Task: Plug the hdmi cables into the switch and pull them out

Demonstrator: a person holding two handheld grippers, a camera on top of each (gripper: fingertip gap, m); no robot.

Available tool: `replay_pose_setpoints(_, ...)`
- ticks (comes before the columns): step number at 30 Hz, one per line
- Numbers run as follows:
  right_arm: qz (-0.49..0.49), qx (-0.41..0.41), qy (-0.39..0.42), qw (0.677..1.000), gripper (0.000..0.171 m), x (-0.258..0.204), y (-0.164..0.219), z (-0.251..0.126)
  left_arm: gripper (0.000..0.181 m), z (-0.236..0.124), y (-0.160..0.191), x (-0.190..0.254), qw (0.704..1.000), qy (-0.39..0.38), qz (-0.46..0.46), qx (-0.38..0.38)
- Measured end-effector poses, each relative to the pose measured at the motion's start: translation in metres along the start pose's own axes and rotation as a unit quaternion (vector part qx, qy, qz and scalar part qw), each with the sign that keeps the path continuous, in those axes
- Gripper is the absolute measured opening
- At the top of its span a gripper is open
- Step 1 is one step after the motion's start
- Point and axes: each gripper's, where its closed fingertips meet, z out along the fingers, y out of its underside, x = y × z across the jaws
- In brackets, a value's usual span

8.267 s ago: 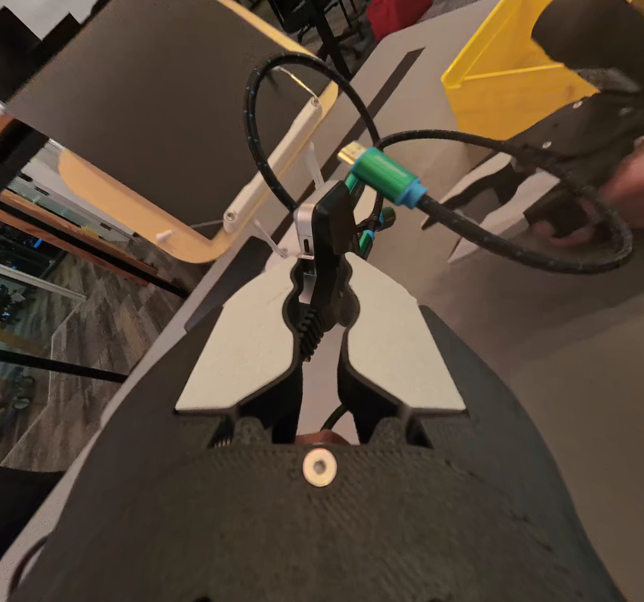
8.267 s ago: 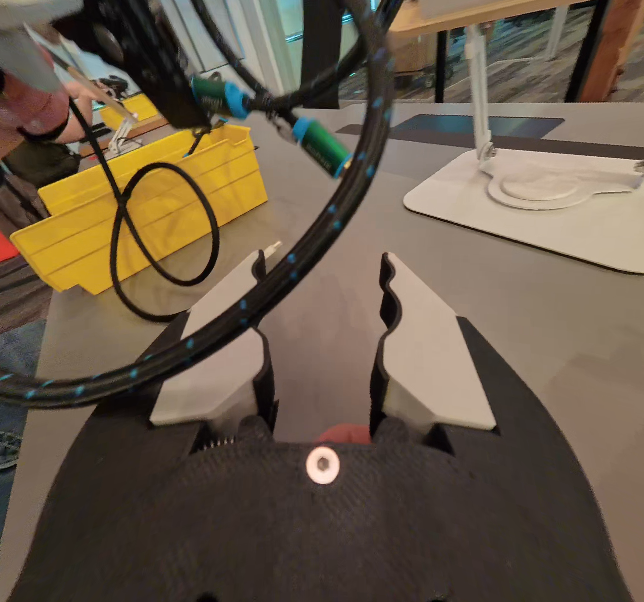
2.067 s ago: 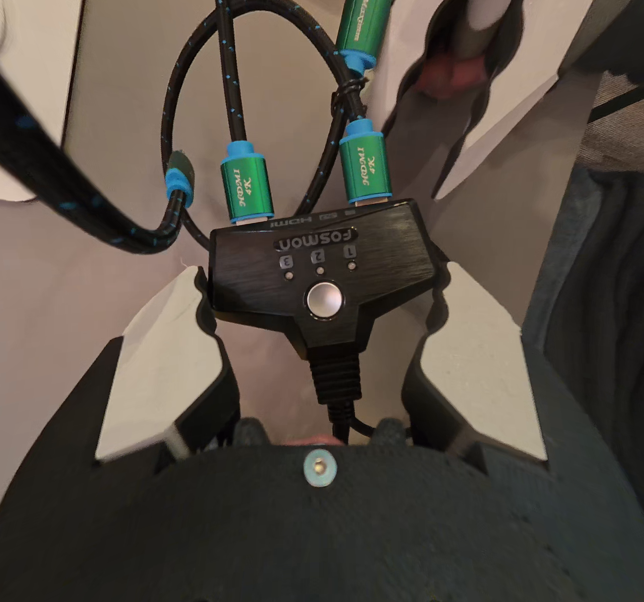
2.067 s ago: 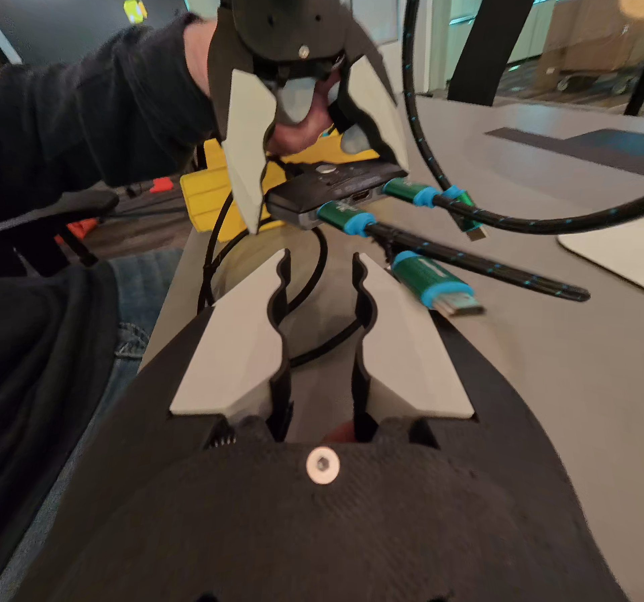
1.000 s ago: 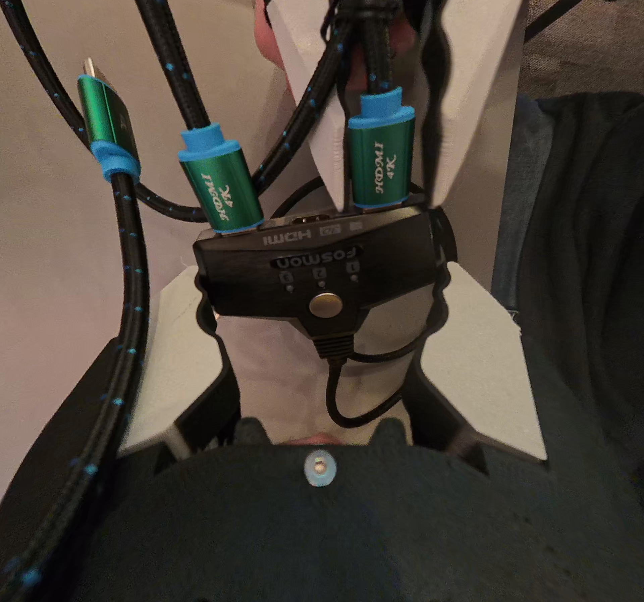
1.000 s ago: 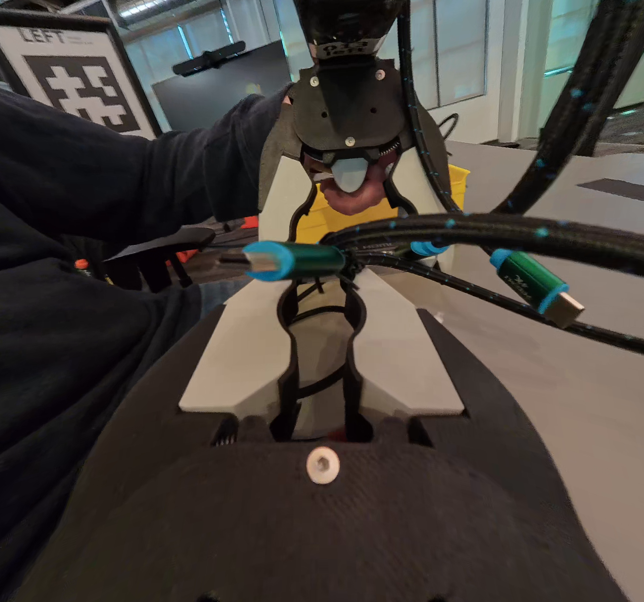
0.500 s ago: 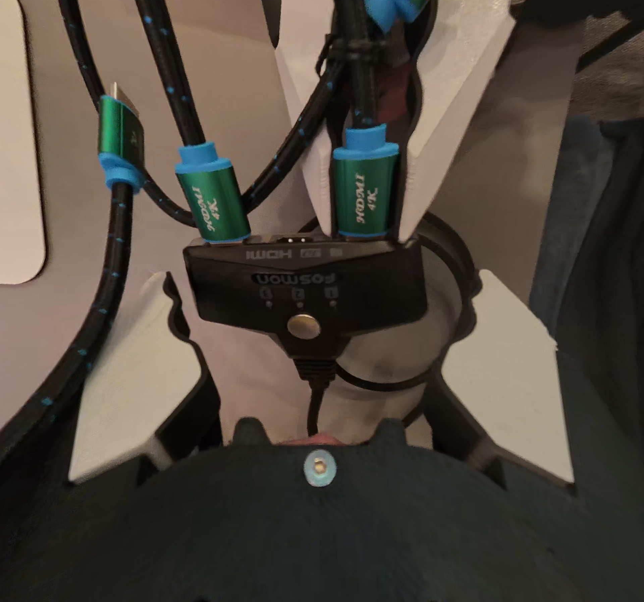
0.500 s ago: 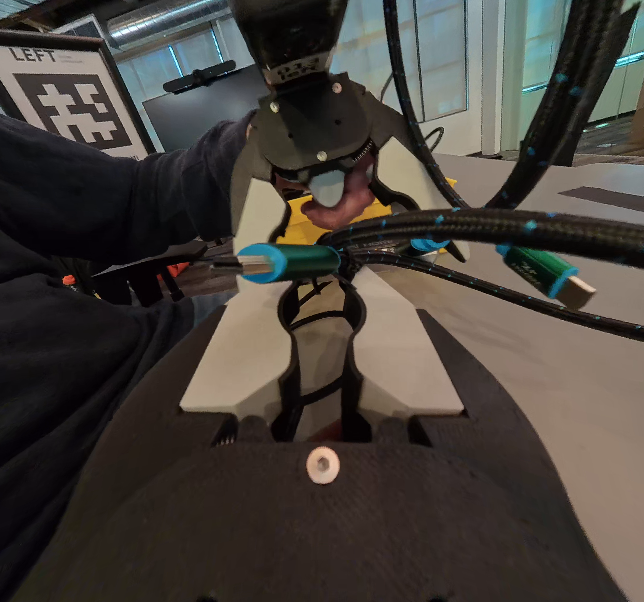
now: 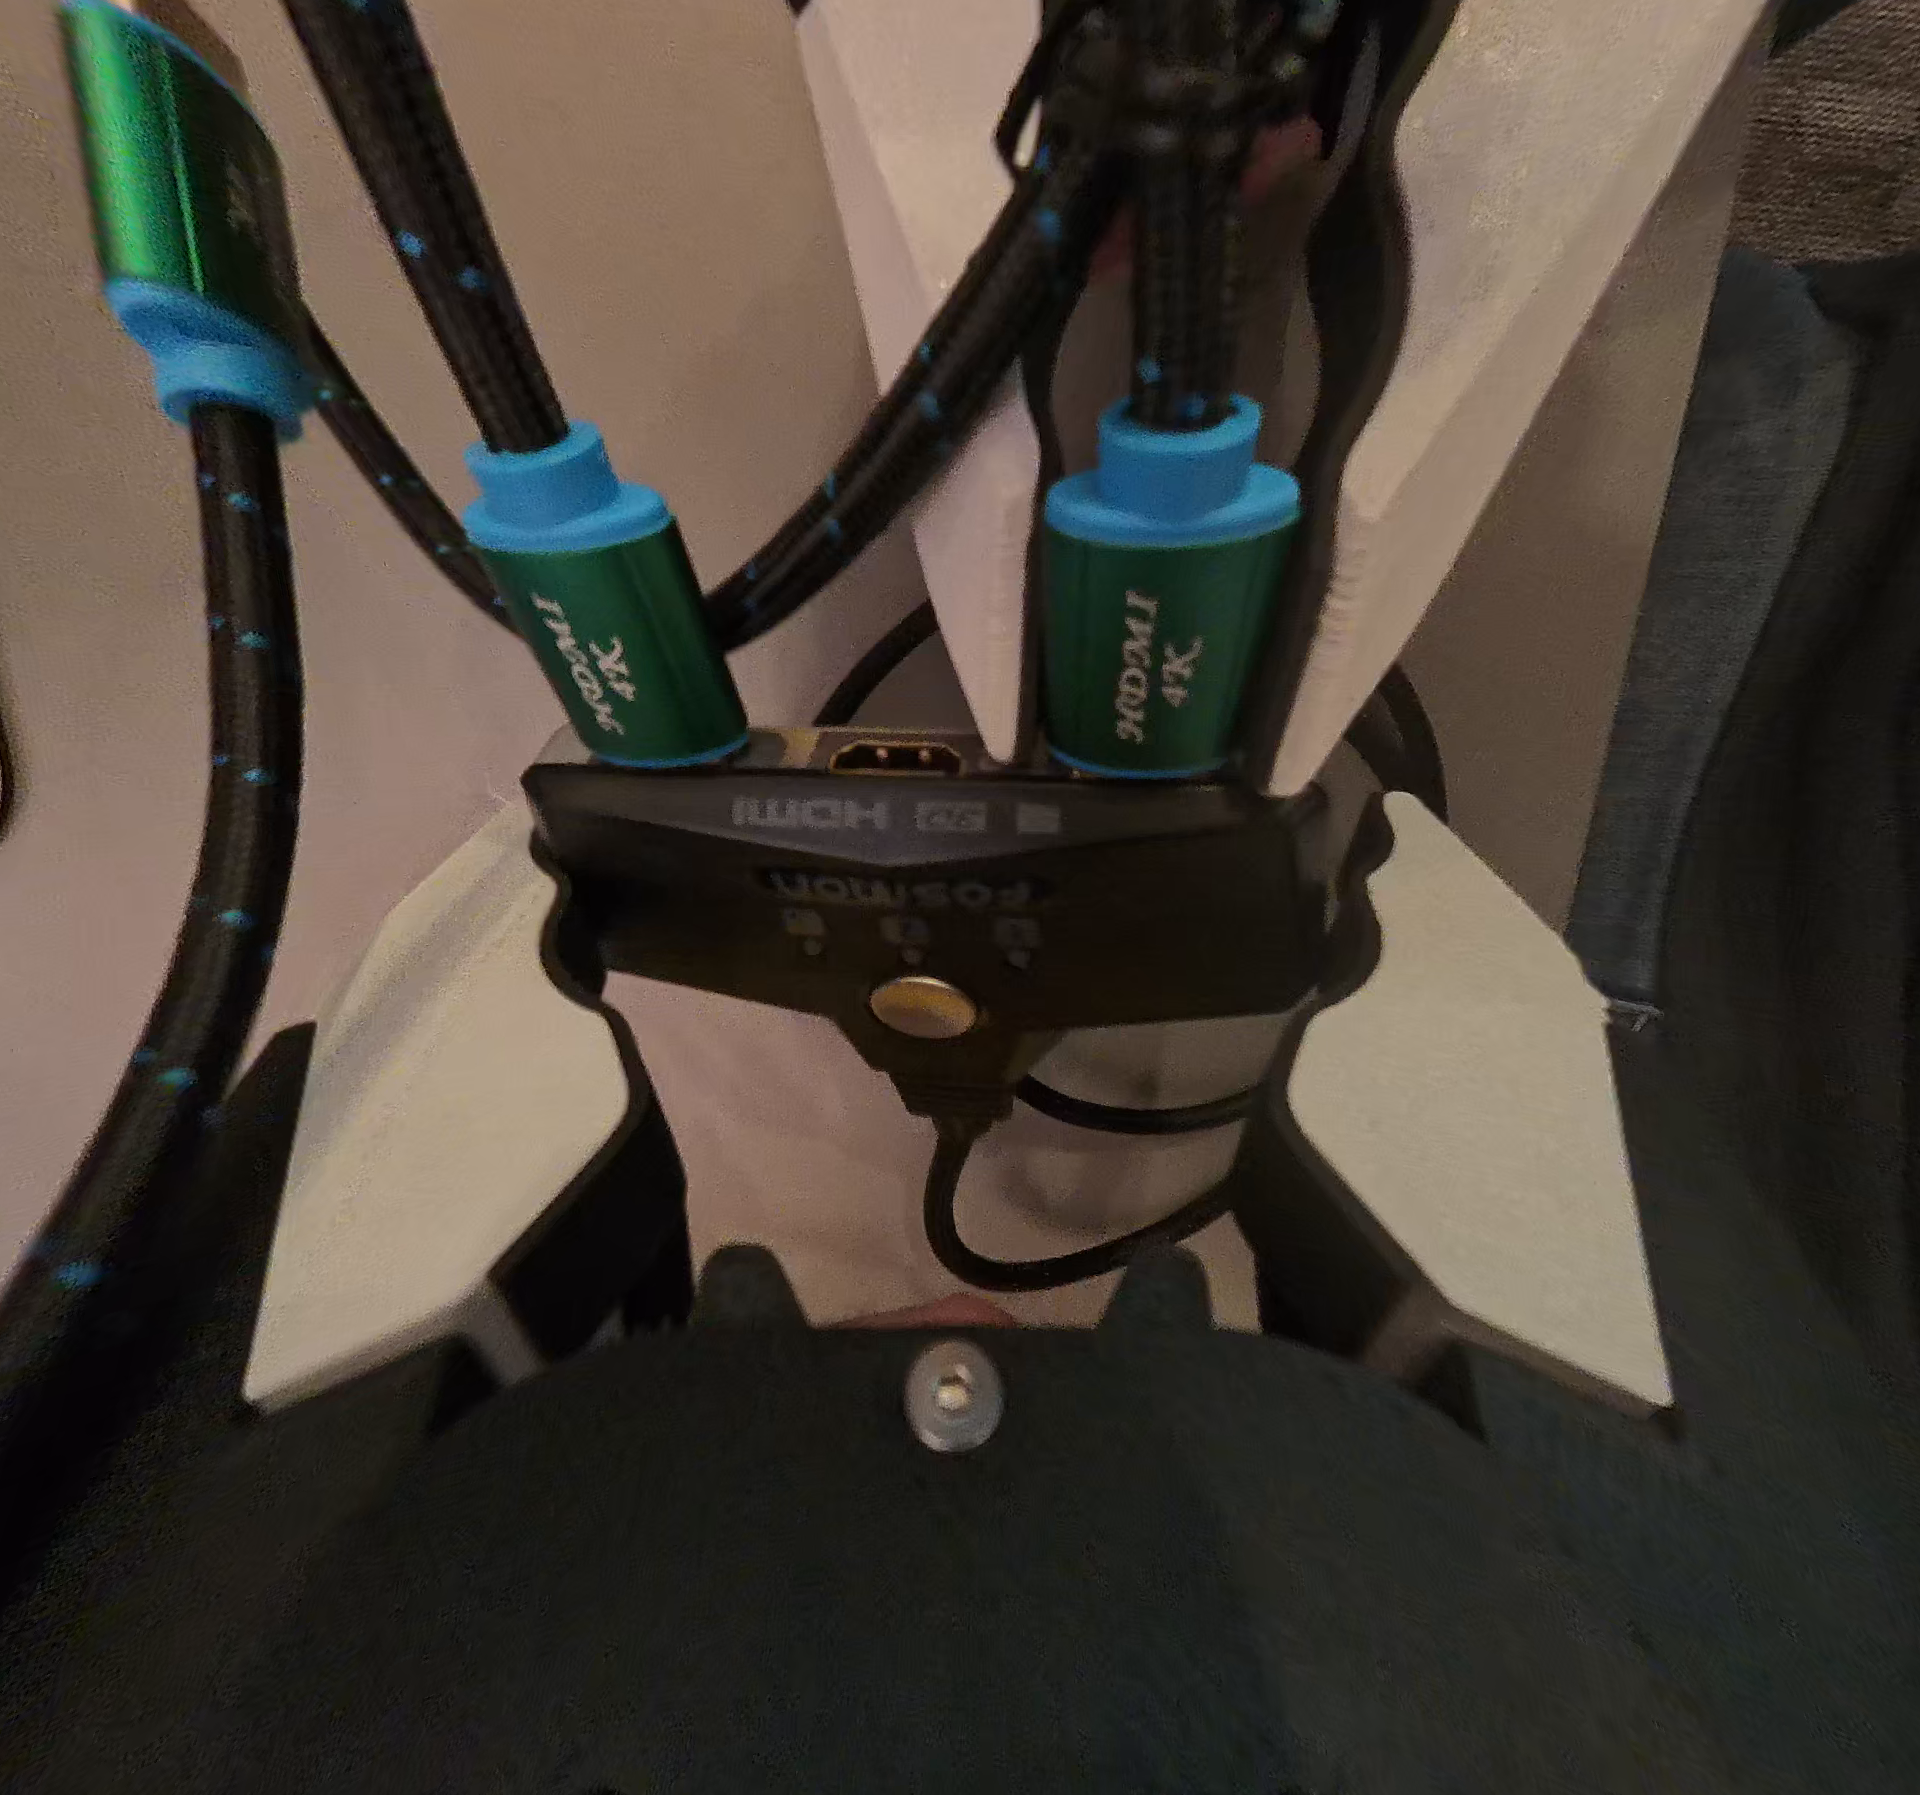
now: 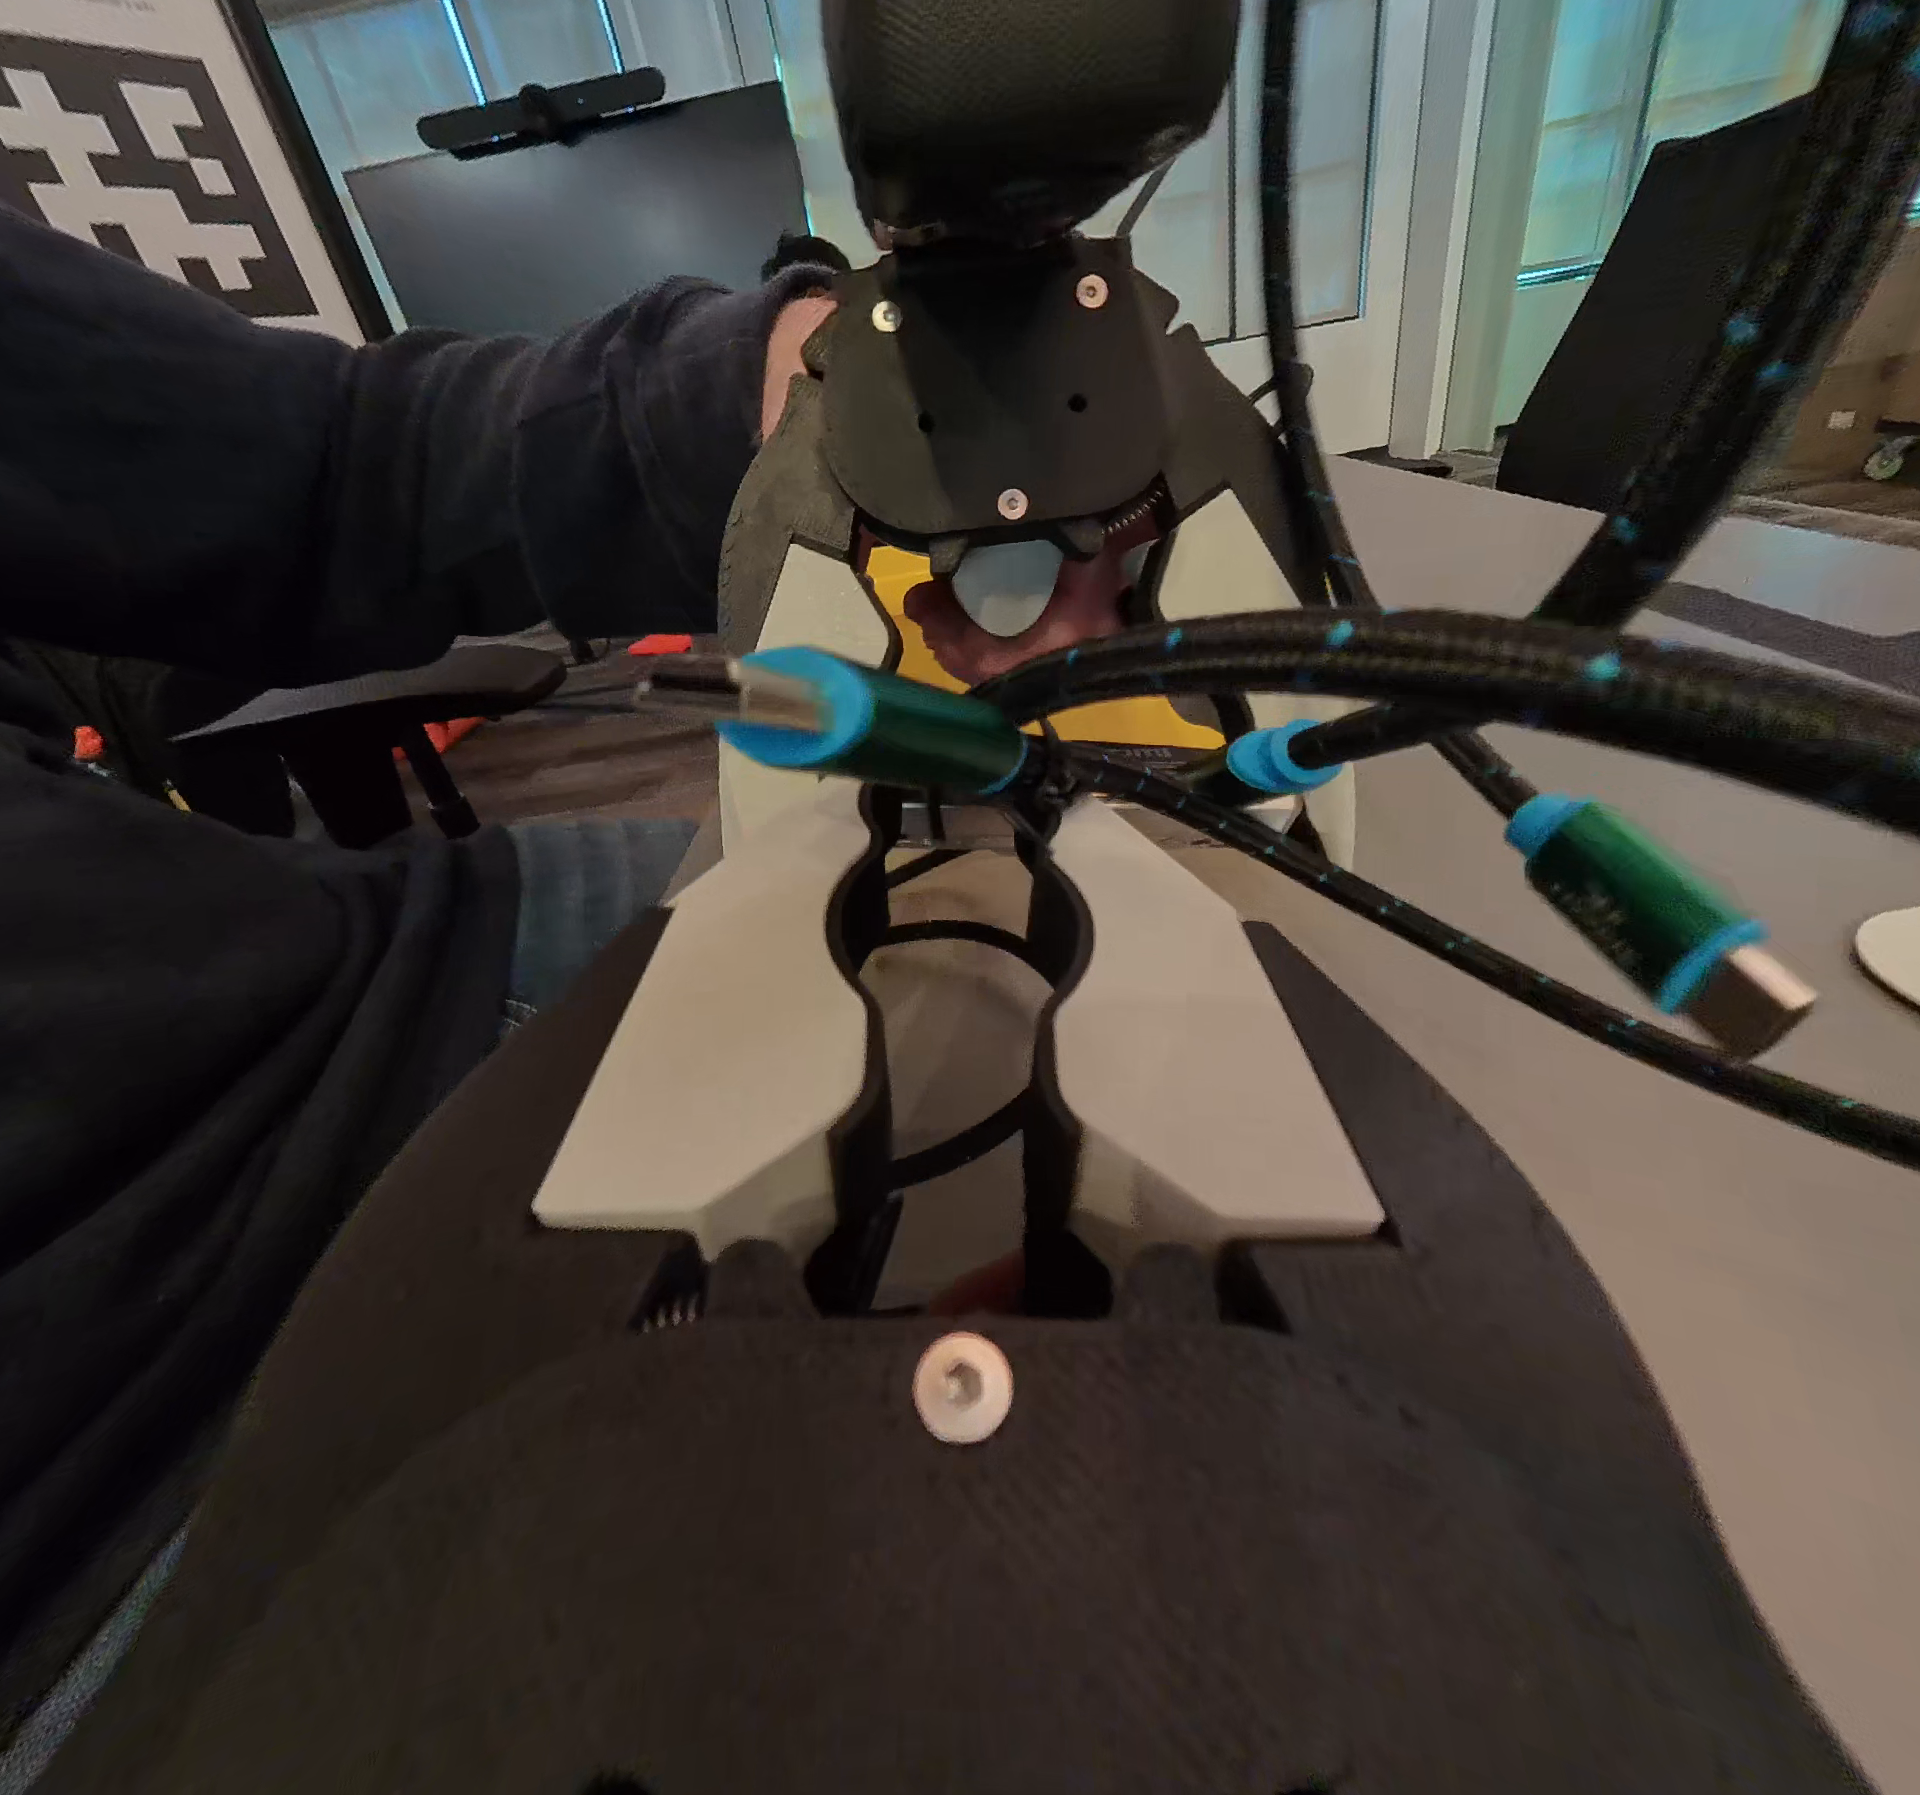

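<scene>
The left gripper (image 9: 961, 898) has its jaws spread wide and pressed against the two ends of the black switch (image 9: 935, 898), which it holds crosswise between its fingertips, above the grey table (image 10: 1621, 1330). A thin black lead (image 9: 1039, 1236) loops out of the switch's near end, back toward the gripper body. On the far edge of the switch, two green plugs with blue collars sit in the outer ports: the left plug (image 9: 613, 644) leans a little, while the right plug (image 9: 1164, 633) stands straight, and the middle port (image 9: 896, 759) between them is vacant (its gold-lined slot shows plainly). The right gripper (image 9: 1143, 769) comes in from the opposite side with its jaws narrowed around the right plug, one white finger (image 9: 971, 602) on either flank of it; whether the pads actually press on the plug cannot be told. A third green plug (image 9: 171, 187) hangs free at the left on its black braided cable (image 9: 244, 706). In the right wrist view, another loose plug (image 10: 883, 717) lies across just beyond the fingertips, and a further one (image 10: 1652, 914) dangles to the right over the table. A dark sleeve (image 10: 416, 488) reaches to the left gripper, and a yellow bin (image 10: 1091, 706) shows behind it.
</scene>
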Motion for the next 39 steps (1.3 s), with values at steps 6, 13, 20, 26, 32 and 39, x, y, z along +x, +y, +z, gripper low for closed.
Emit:
replay_pose_setpoints(6,-0.038,-0.031,-0.009,0.999,0.018,-0.005,0.007,0.000,0.133,0.002,0.006,0.005,0.999,0.014,0.022,-0.030)
replay_pose_setpoints(13,-0.049,-0.055,-0.012,0.997,0.024,-0.007,0.011,0.003,0.133,0.005,0.014,0.004,0.997,0.006,0.033,-0.071)
replay_pose_setpoints(20,-0.028,-0.080,0.015,0.996,0.019,0.003,0.020,0.004,0.131,0.016,0.021,-0.002,0.994,-0.003,0.030,-0.103)
replay_pose_setpoints(26,-0.025,-0.109,0.015,0.994,0.017,0.005,0.029,0.003,0.131,0.022,0.026,-0.006,0.991,-0.011,0.044,-0.125)
replay_pose_setpoints(32,-0.036,-0.135,0.024,0.990,0.017,0.008,0.039,0.002,0.131,0.029,0.030,-0.010,0.989,-0.022,0.051,-0.133)
replay_pose_setpoints(39,-0.034,-0.135,0.029,0.990,0.014,0.007,0.039,0.000,0.130,0.024,0.027,-0.013,0.993,-0.038,0.048,-0.101)
